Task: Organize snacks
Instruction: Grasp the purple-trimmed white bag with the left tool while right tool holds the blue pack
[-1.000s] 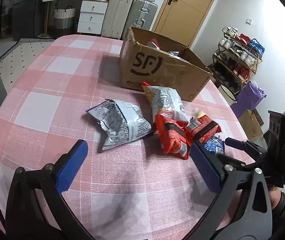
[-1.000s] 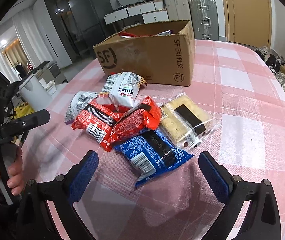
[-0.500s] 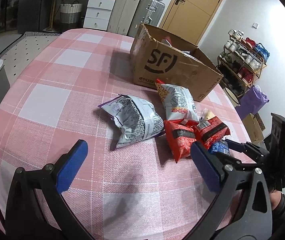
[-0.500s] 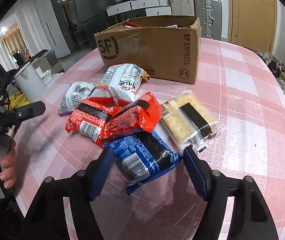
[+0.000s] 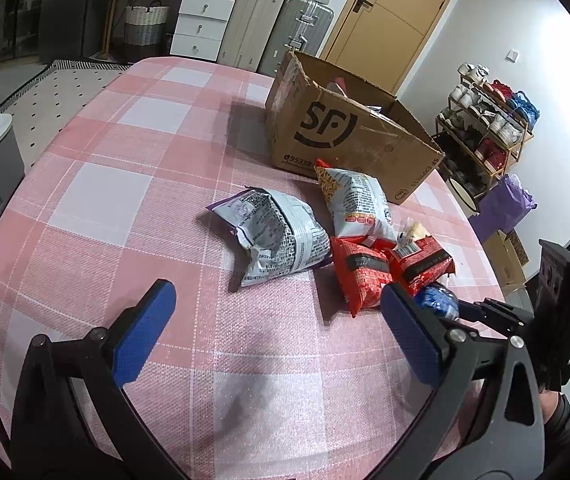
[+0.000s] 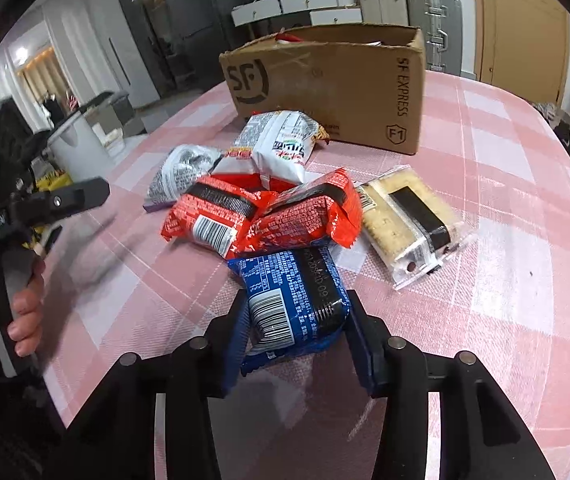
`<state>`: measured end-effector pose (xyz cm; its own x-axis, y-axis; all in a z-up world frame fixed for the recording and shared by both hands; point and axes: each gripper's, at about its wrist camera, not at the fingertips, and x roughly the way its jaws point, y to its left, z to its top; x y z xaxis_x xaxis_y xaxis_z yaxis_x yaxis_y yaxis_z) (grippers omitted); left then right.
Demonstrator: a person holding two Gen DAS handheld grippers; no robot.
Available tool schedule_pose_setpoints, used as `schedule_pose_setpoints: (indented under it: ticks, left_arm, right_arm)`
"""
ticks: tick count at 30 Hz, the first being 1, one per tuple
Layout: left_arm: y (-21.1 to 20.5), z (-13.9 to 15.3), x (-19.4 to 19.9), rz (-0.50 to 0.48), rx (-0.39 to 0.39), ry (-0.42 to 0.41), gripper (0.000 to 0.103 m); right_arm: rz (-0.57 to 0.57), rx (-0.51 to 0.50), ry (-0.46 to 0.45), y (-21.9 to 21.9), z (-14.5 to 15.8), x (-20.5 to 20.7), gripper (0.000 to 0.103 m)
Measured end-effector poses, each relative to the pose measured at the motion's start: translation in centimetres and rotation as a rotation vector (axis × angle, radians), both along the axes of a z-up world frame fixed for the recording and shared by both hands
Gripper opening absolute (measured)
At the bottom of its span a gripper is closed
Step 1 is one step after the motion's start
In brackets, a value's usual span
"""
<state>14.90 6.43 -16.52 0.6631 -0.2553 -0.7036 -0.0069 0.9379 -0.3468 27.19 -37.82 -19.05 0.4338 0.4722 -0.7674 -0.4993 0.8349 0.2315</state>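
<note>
A blue snack pack lies at the near end of a heap on the pink checked table, and my right gripper is shut on it, pads pressing both sides. The same blue snack pack peeks out behind my left gripper's right finger. Two red packs overlap just beyond it, with a clear-wrapped biscuit pack to their right. A white bag and a silver crumpled bag lie further on. My left gripper hangs open over bare cloth, short of the silver bag.
An open SF Express cardboard box stands behind the heap with some items inside. The same cardboard box sits at the table's far side. A hand holds the left tool. Suitcases, drawers and a shoe rack line the room.
My right gripper's jaws went from wide apart to clamped on the blue pack. The left gripper kept its wide jaws and its view shifted slightly, with the heap now farther right.
</note>
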Motion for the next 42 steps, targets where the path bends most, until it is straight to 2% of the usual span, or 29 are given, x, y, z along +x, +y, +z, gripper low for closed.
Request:
schedule_pose_setpoints:
  ticks: [8, 18, 22, 30, 42]
  left_arm:
    - [0.4, 0.0, -0.5, 0.01, 0.009, 0.011, 0.102]
    - [-0.3, 0.2, -0.3, 0.007, 0.041, 0.024, 0.102]
    - [0.1, 0.0, 0.1, 0.038, 0.042, 0.048, 0.102]
    - [-0.1, -0.2, 1.6, 0.05, 0.076, 0.076, 0.102]
    - [-1.2, -1.0, 6.5, 0.046, 0.105, 0.149, 0.102]
  right_arm:
    - [-0.055, 0.112, 0.042, -2.9, 0.2, -1.2, 0.046]
    - [-0.095, 0.209, 0.037, -5.7, 1.3, -2.3, 0.045]
    - [-0.112, 0.259, 0.028, -6.5, 2.0, -2.3, 0.046]
    - [-0.119, 0.29, 0.0, -7.2, 3.1, -2.5, 0.046]
    - [-0.107, 0.309, -0.009, -7.2, 3.2, -2.5, 0.045]
